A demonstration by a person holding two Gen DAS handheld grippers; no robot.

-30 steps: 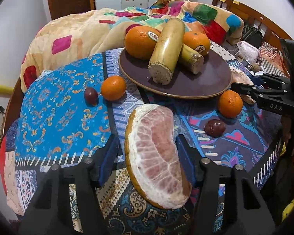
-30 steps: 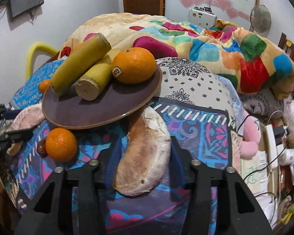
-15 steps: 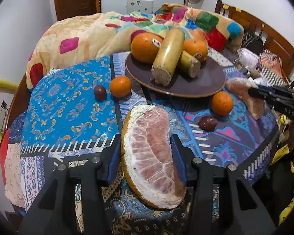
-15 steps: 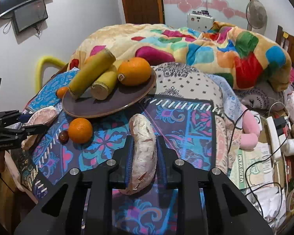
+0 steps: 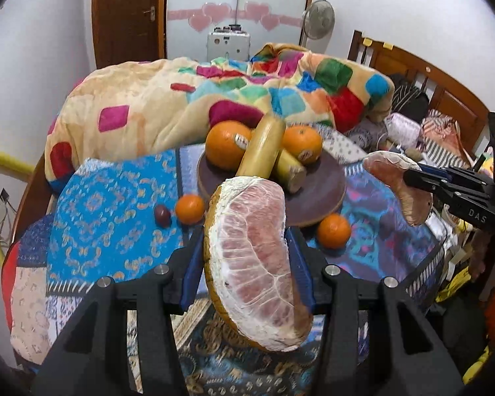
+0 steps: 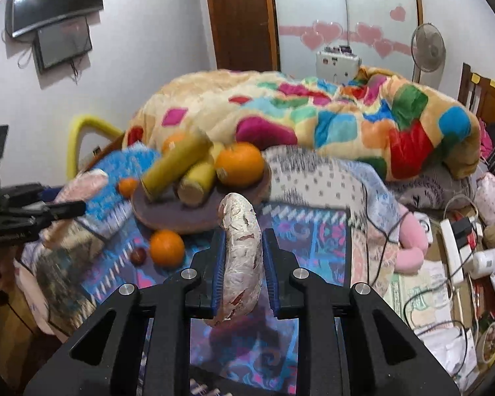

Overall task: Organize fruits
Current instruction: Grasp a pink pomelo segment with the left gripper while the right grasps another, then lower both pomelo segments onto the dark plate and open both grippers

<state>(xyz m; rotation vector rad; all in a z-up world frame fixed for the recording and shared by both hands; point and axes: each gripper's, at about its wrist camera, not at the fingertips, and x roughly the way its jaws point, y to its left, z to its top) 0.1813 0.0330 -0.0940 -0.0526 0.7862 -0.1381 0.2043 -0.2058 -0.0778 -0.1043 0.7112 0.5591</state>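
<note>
Left claw: the left claw point(image 5: 247, 264) clamps a large peeled pink pomelo wedge point(image 5: 254, 264), lower centre of frame.
Right claw: the right claw point(image 6: 242, 264) pinches a slimmer pale pomelo segment point(image 6: 241, 257), edge-on, at centre.
Plate: the round dark brown plate point(image 5: 320, 191), mid-frame, carries two big oranges point(image 5: 226, 143) and two yellow-green cylinders point(image 5: 260, 151).
Loose fruit: small tangerines point(image 5: 189, 209) and a dark red plum point(image 5: 162, 215) lie on the patterned blue cloth point(image 5: 109, 204) beside the plate.
</note>
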